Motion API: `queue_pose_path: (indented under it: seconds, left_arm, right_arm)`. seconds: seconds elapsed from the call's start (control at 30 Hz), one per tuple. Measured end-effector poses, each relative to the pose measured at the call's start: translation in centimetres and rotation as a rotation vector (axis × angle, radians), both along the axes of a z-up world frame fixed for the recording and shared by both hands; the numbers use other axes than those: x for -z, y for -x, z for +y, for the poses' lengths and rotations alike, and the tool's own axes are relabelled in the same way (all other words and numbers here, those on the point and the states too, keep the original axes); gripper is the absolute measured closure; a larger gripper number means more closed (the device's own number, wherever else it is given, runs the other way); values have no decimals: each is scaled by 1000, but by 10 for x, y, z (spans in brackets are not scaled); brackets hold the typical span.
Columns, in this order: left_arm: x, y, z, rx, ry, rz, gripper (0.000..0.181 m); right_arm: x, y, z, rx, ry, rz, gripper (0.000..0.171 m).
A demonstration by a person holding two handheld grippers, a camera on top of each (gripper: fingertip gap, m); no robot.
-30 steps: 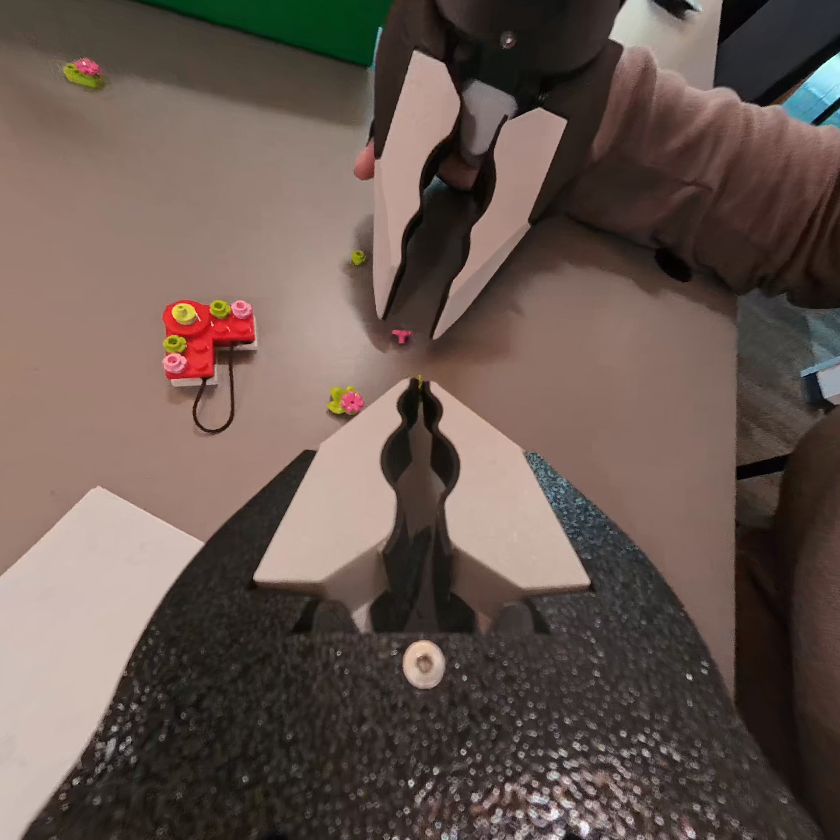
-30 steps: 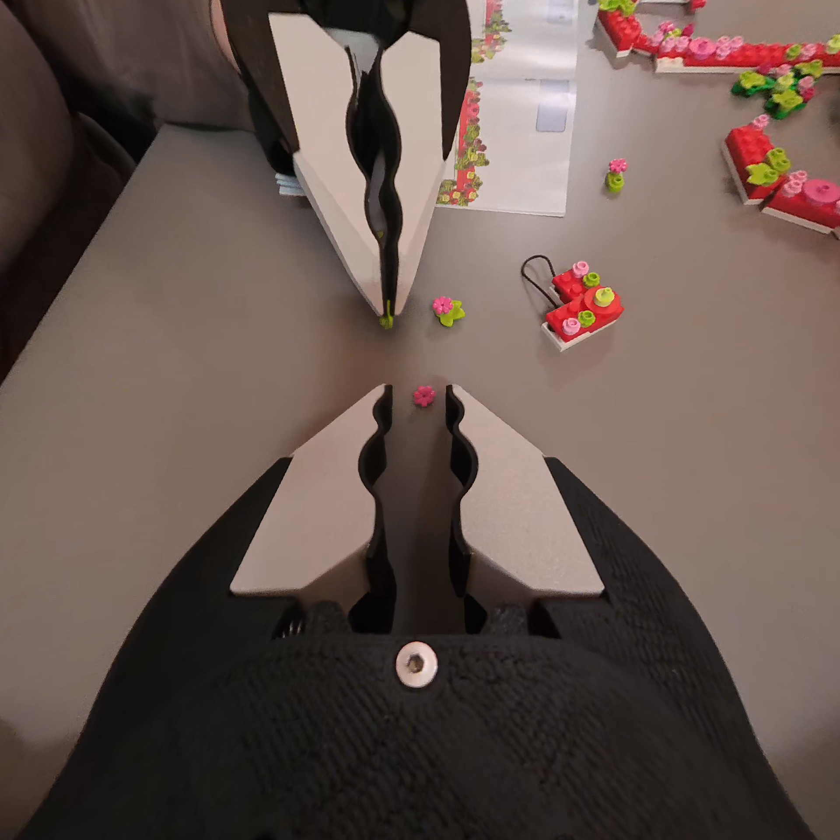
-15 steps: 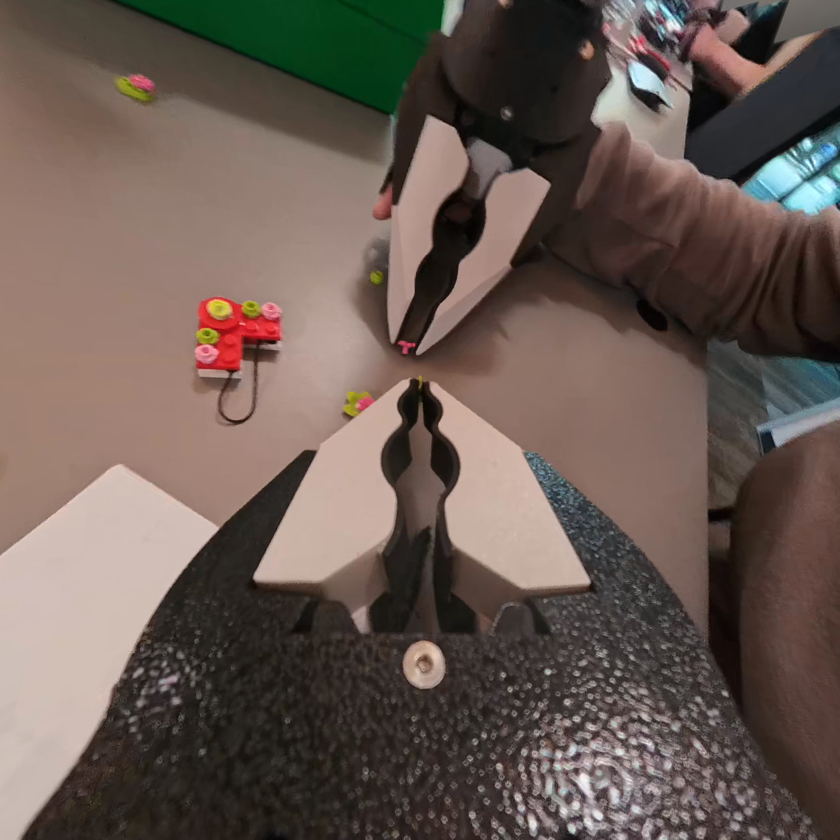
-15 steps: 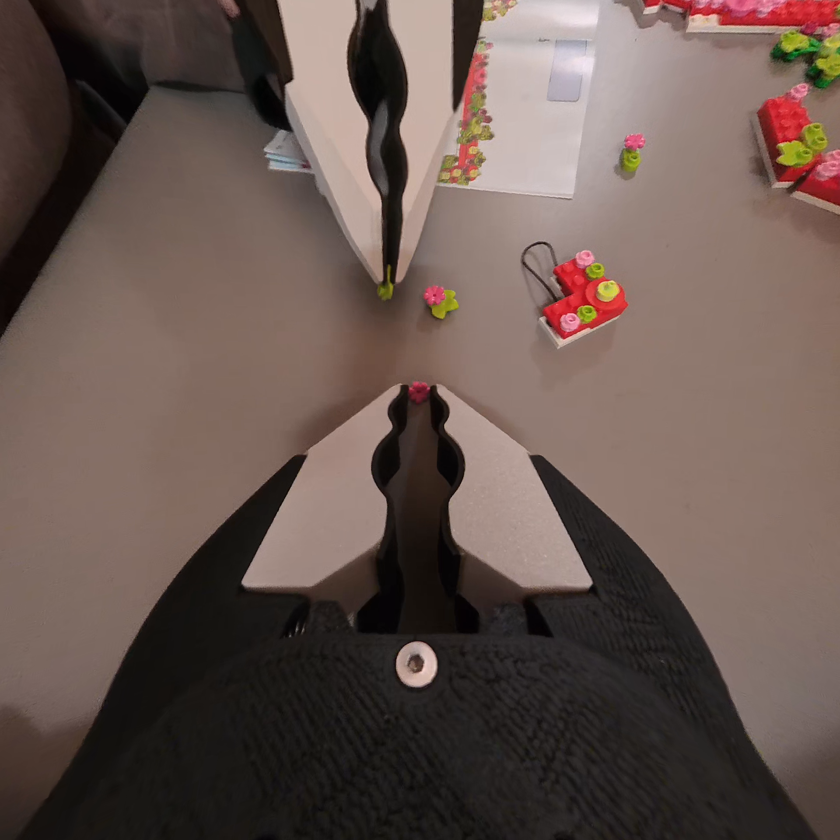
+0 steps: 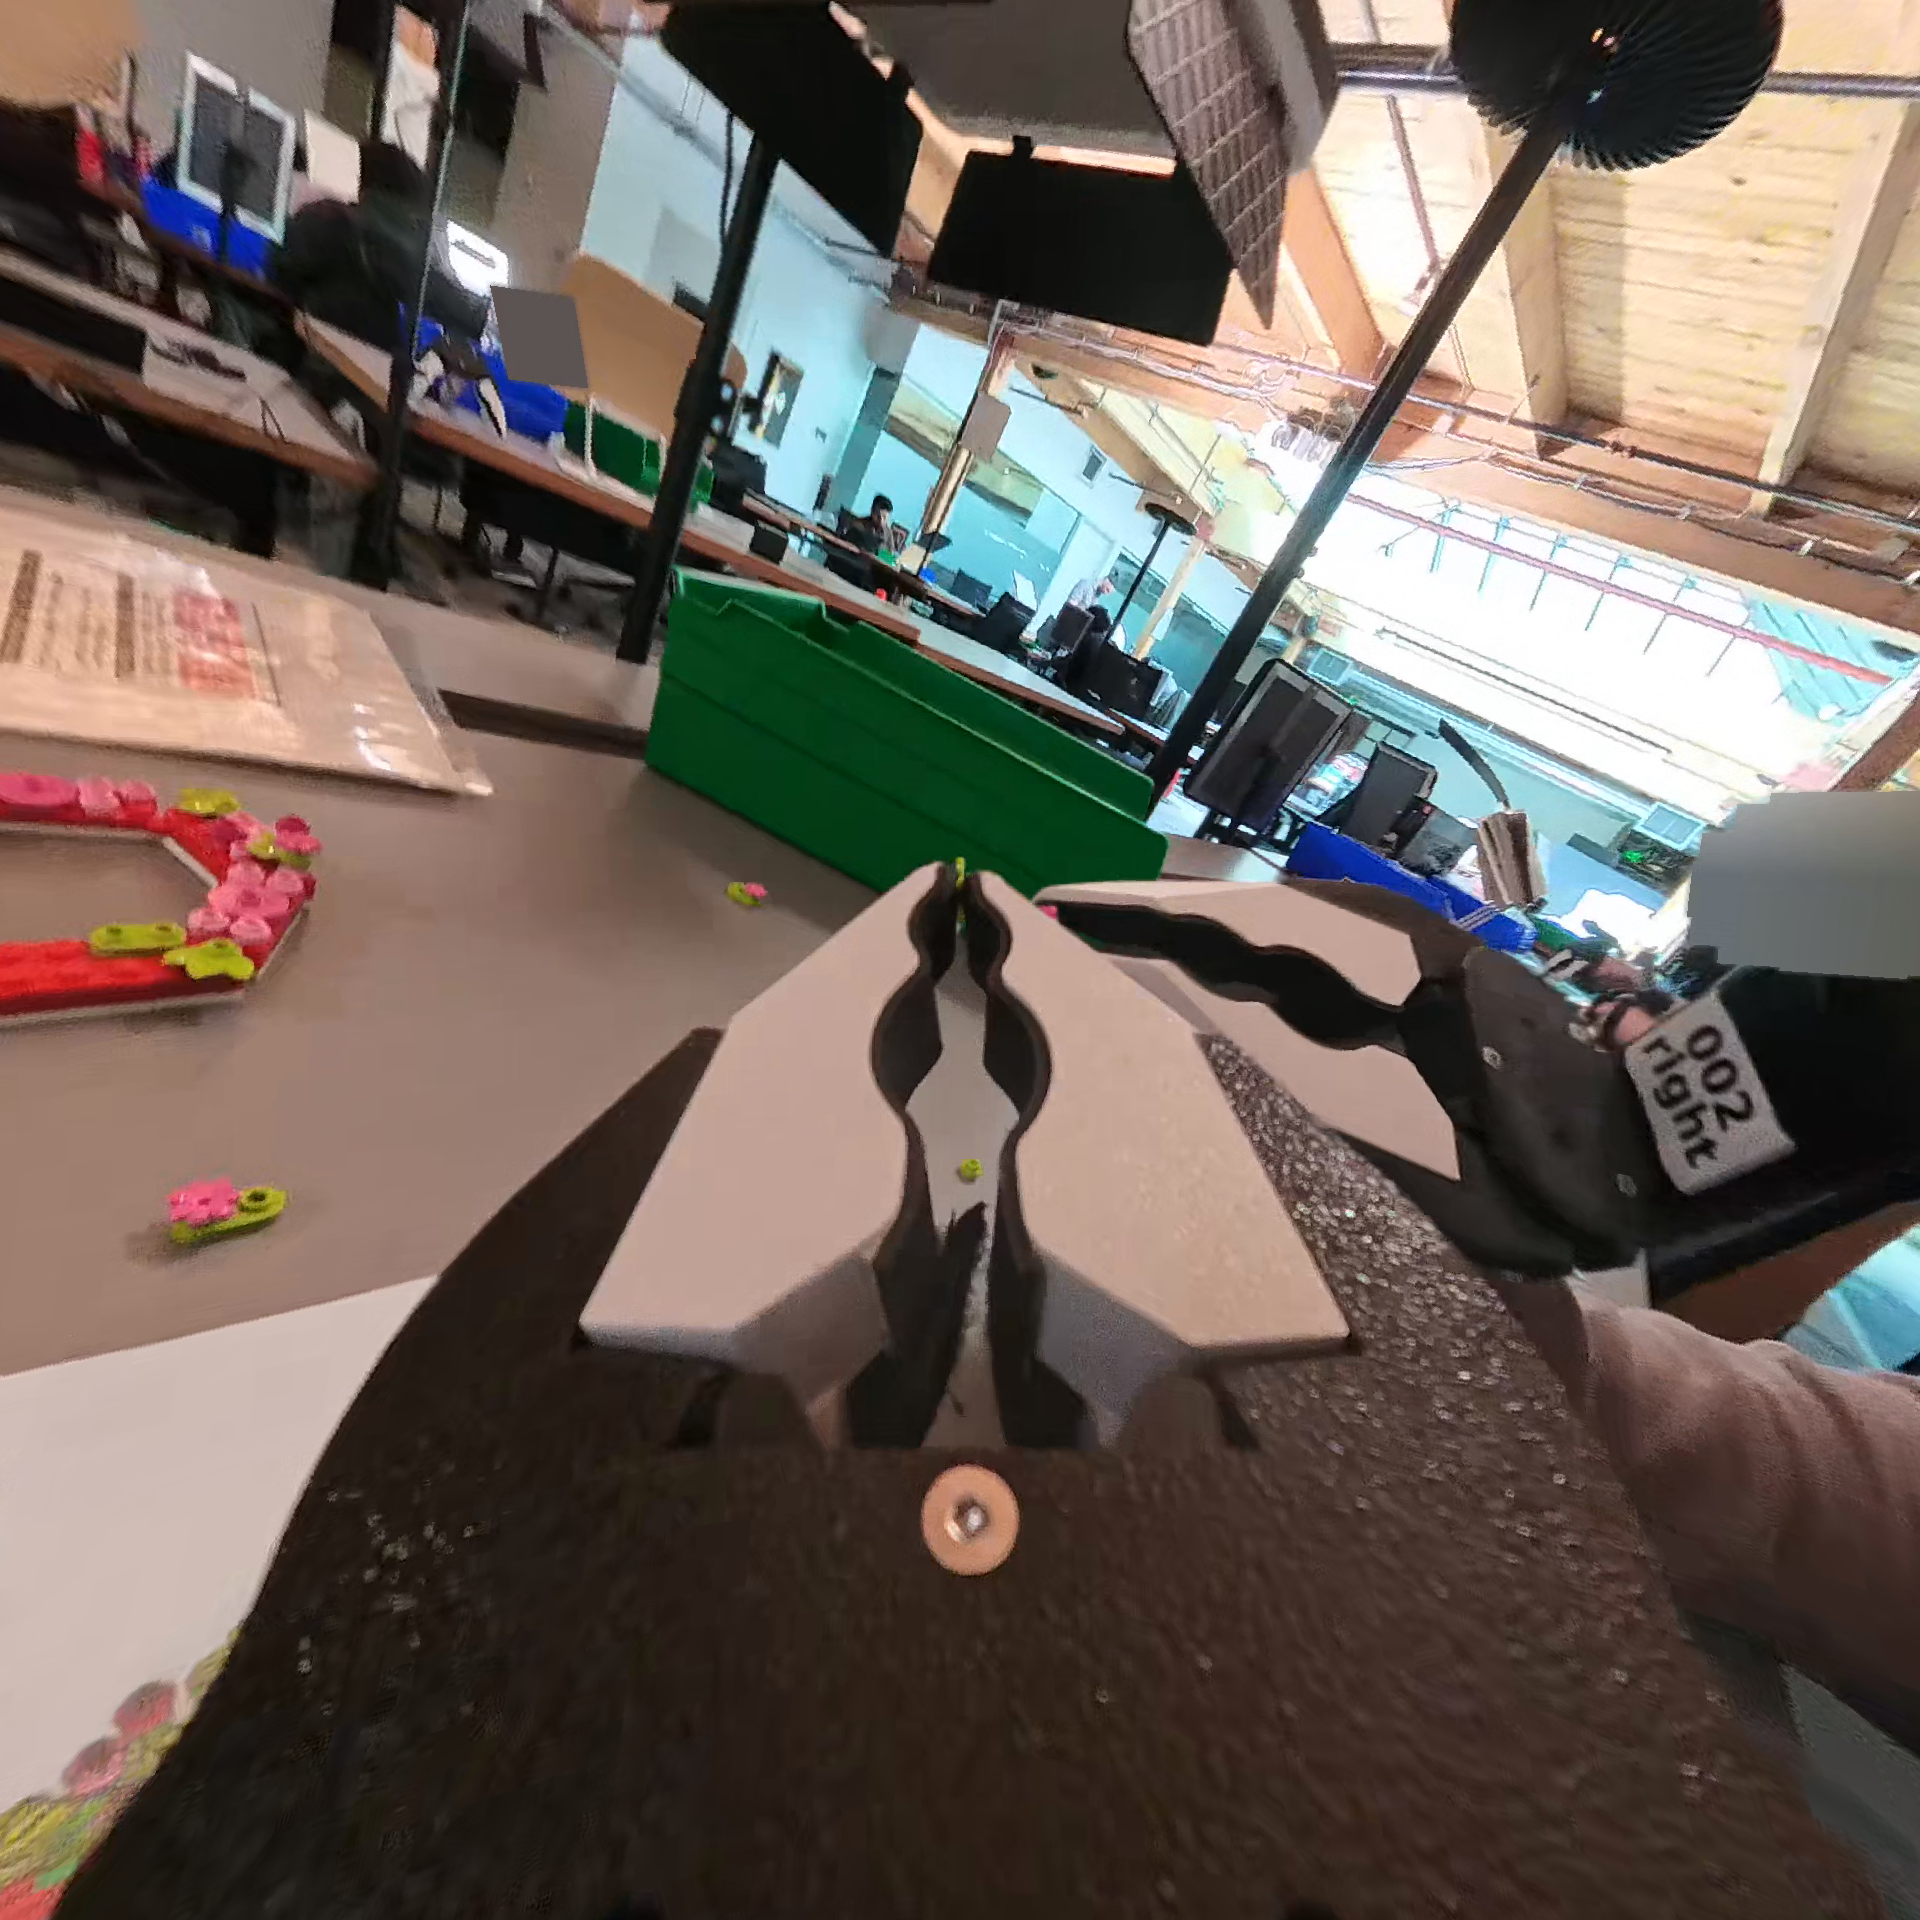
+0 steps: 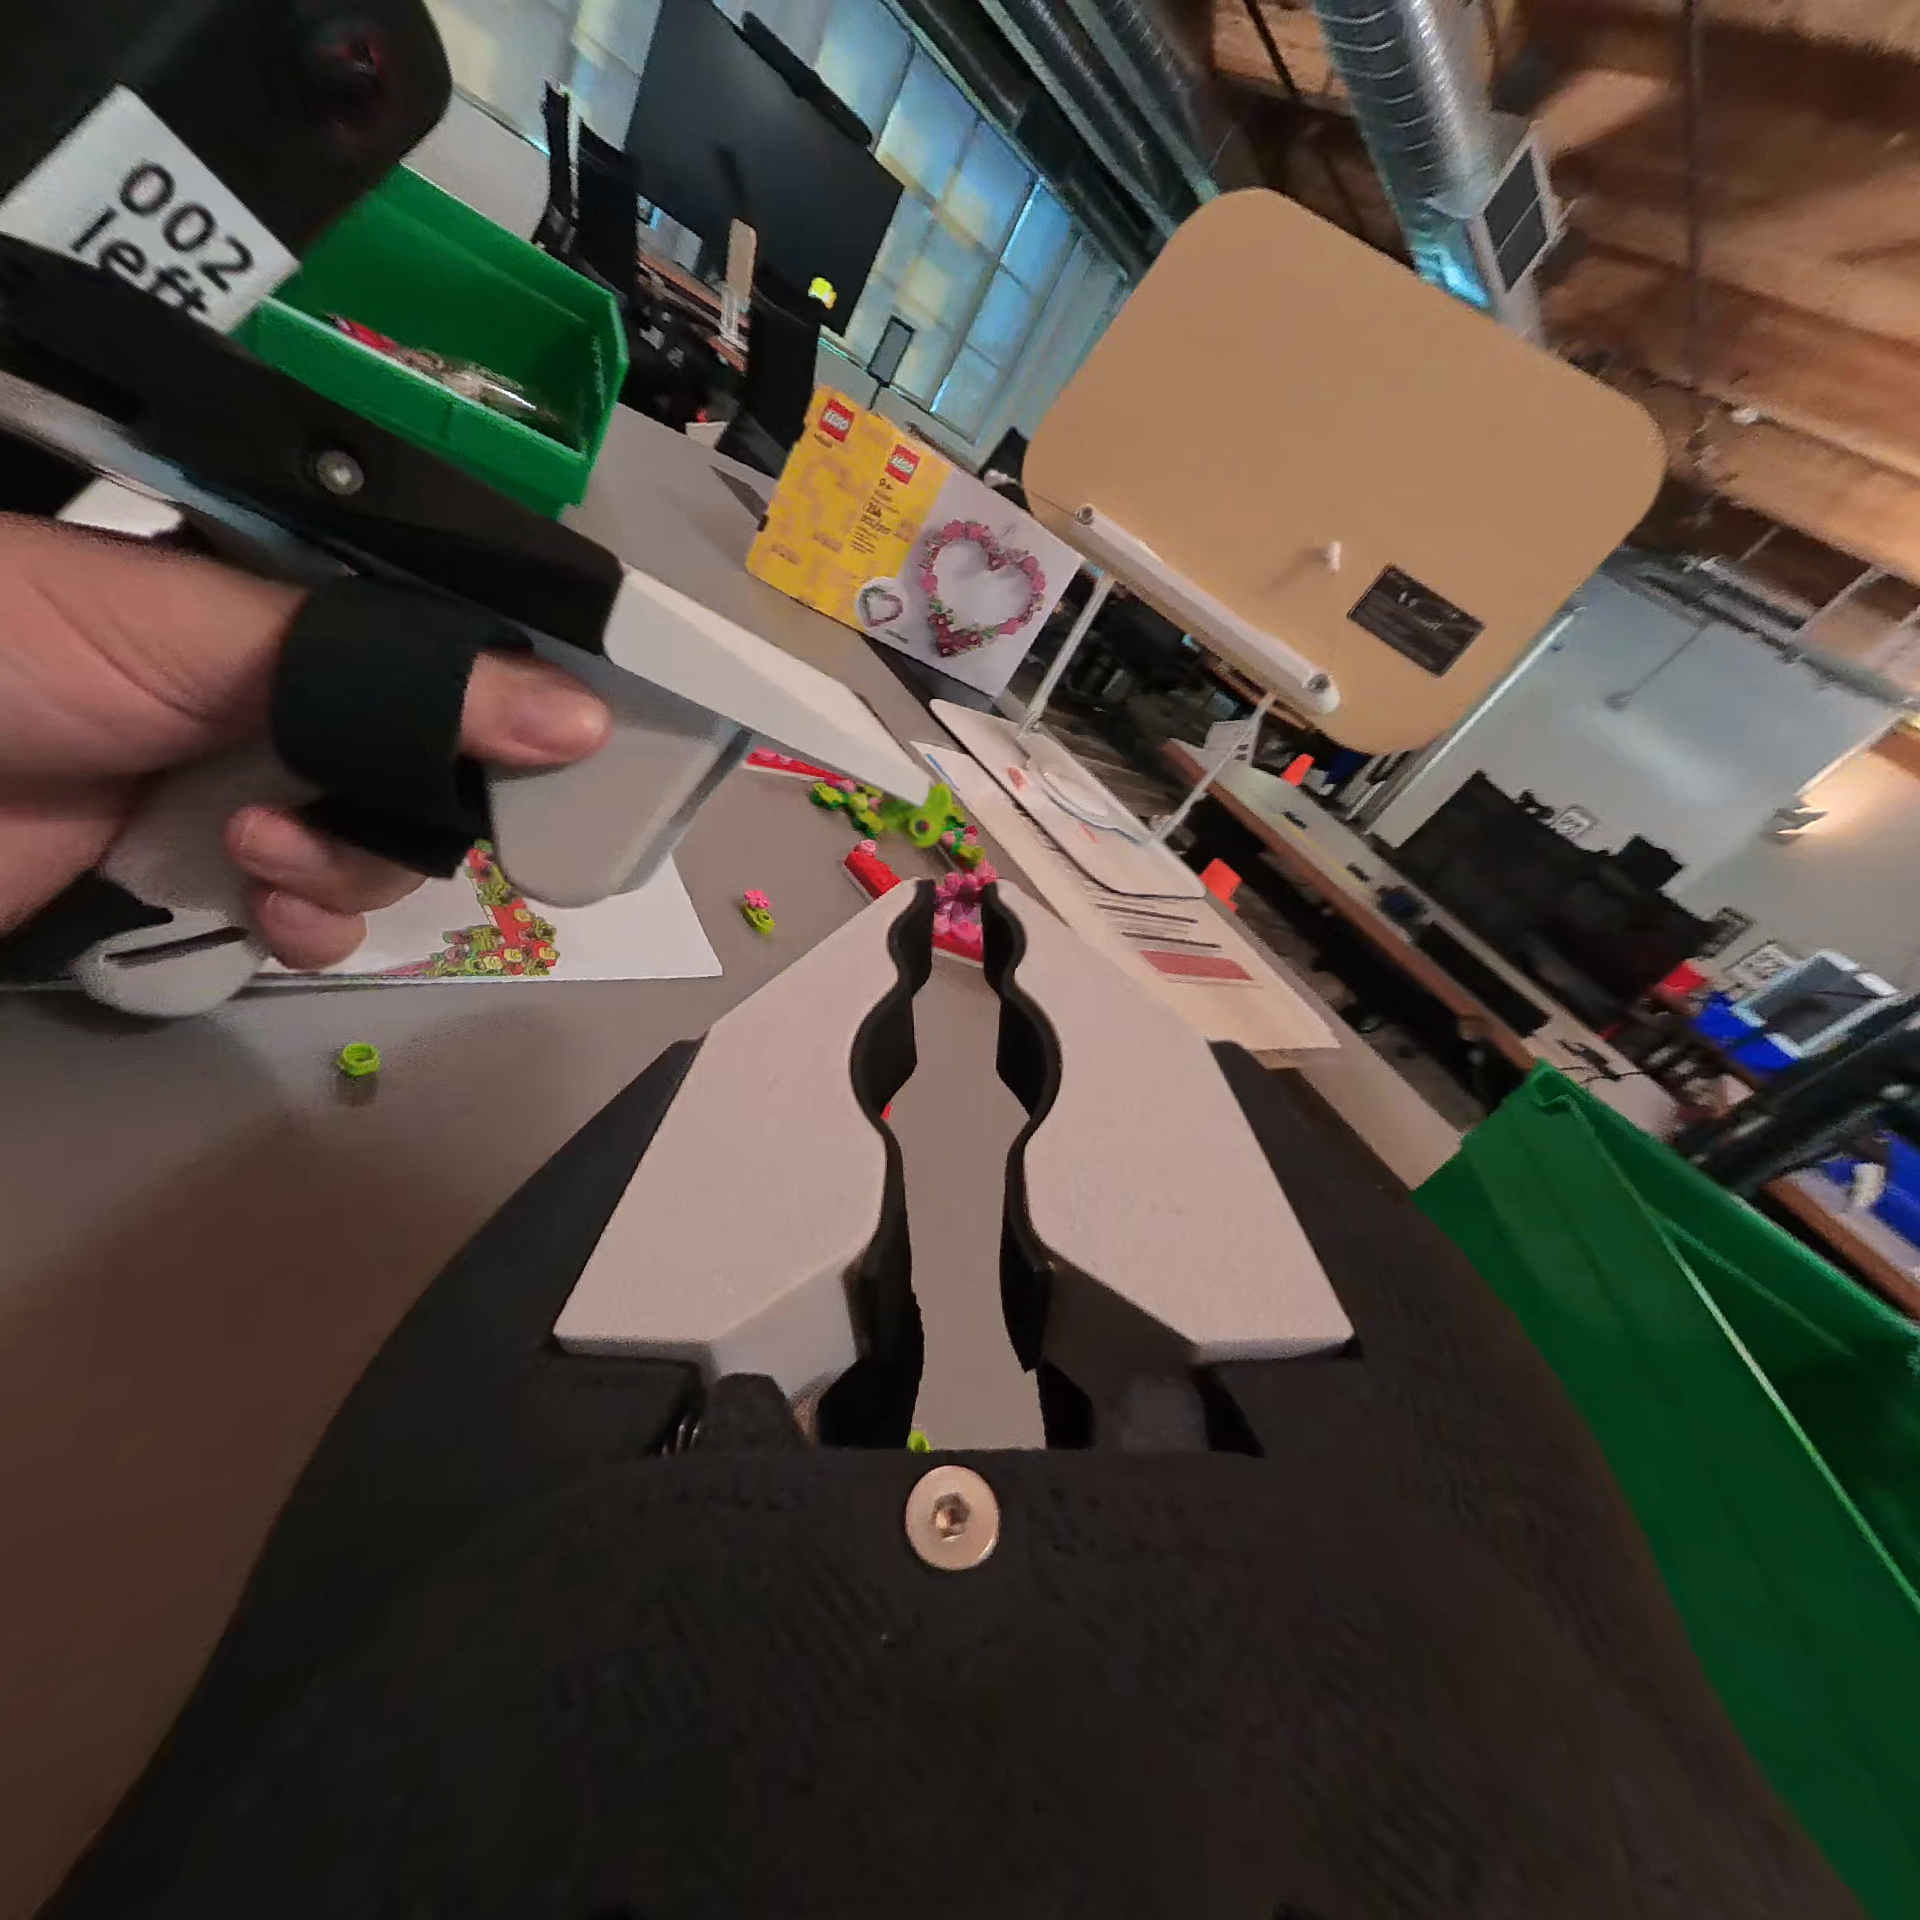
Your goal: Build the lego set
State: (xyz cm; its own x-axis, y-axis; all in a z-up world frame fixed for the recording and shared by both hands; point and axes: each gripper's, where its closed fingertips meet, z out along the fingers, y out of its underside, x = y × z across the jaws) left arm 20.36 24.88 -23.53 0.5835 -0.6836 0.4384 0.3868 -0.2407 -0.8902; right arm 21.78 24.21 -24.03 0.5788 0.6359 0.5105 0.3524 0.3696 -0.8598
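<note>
My left gripper [image 5: 959, 885] is shut on a small lime green leaf piece [image 5: 959, 871], held above the grey table [image 5: 499, 1039]. My right gripper [image 6: 952, 900] is shut on a small pink flower [image 6: 961, 896]. Both are lifted and roughly level, tips close together. In the left wrist view the right gripper [image 5: 1044, 914] comes in from the right, its tip just beside mine. In the right wrist view the left gripper [image 6: 920, 802] comes in from the left with the leaf piece [image 6: 928, 816] above and left of my tip. A red heart-shaped build [image 5: 187, 935] lies at the left.
Loose flower-and-leaf pieces [image 5: 213, 1210] [image 5: 746, 891] [image 6: 758, 910] and a lime stud [image 6: 357, 1058] lie on the table. A green bin [image 5: 883, 748] stands behind, another green bin [image 6: 1714, 1351] at the right. An instruction booklet [image 6: 499, 930], the set's box [image 6: 894, 540] and a tan board on a stand [image 6: 1340, 468] are farther back. My left and right fingertips are right by each other. The right tips stand about 12 cm off the lime stud [image 6: 357, 1058].
Both grippers have risen off the table and tilted up to level. The right one shut on the pink flower and carried it up beside the left one's tip.
</note>
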Motion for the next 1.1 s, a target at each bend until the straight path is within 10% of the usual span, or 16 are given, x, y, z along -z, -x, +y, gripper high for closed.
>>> queue_pose_path:
  seconds: [1.1]
  left_arm:
    - [-2,-8,-6,-91,-149,174,181]
  right_arm:
    - [-3,10,-4,95,-156,-117,164]
